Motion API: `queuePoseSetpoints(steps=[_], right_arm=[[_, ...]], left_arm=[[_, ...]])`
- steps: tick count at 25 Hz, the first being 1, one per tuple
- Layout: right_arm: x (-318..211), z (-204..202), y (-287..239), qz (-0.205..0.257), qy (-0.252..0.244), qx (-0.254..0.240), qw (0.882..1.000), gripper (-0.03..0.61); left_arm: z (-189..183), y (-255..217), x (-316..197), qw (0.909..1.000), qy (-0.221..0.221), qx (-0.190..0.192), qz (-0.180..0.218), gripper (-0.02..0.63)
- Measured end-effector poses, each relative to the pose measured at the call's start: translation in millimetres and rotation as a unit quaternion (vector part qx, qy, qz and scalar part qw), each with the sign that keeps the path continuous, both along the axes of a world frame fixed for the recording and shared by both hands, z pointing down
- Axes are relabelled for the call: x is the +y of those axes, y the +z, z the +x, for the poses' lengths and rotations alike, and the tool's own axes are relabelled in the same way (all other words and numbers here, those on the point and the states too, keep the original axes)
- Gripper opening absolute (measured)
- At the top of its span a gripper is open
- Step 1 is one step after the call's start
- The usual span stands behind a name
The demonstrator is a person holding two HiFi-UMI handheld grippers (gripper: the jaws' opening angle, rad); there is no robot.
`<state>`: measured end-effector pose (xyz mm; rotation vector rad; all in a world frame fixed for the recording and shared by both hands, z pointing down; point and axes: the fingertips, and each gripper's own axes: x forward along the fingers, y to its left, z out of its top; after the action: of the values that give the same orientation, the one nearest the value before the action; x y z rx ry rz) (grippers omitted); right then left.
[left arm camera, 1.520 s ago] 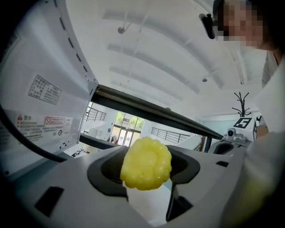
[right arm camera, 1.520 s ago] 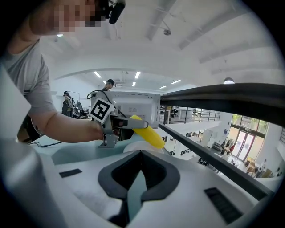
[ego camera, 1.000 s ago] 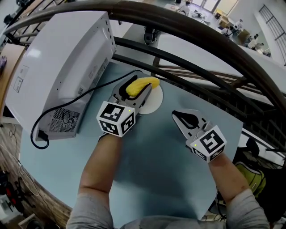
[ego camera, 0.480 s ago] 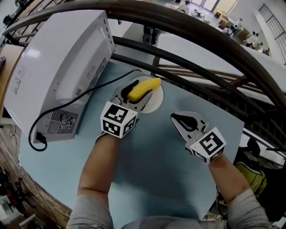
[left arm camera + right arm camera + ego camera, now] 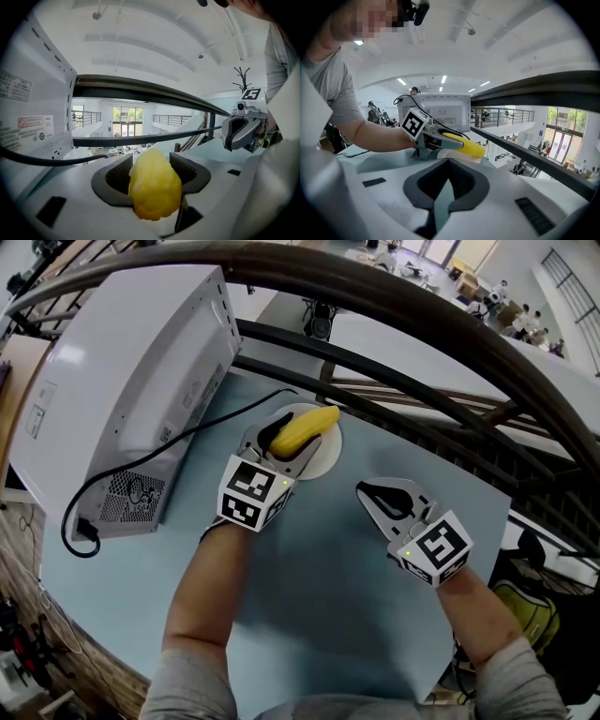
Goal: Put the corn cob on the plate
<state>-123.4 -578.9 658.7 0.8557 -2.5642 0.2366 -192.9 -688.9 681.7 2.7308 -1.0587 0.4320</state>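
A yellow corn cob (image 5: 302, 430) is clamped between the jaws of the left gripper (image 5: 287, 440). It is held over a white plate (image 5: 324, 459) near the 12 o'clock edge of the table (image 5: 309, 596). In the head view its long axis runs from 8 to 2 o'clock, with the free end pointed to 2 o'clock. The right gripper (image 5: 365, 490) is held at 4 o'clock from the plate, its jaws closed together on nothing.

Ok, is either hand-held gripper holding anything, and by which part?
The left hand-held gripper is shut on the corn cob, gripping its near end; the far tip sticks out over the plate. The right hand-held gripper holds nothing.
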Motion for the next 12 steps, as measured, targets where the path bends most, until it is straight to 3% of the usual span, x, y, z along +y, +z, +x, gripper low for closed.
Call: queuePoseSetpoints(steps=[6, 12], right_arm=[[2.0, 1.3, -2.7, 0.003, -0.002, 0.001, 1.000, 0.017], [3.4, -1.4, -2.5, 0.003, -0.005, 0.000, 1.000, 0.017]], left_arm=[[8.1, 9.7, 4.2, 0.9971, 0.005, -0.070, 0.031, 0.256], [9.0, 10.9, 4.3, 0.9966, 0.004, -0.076, 0.031, 0.255]])
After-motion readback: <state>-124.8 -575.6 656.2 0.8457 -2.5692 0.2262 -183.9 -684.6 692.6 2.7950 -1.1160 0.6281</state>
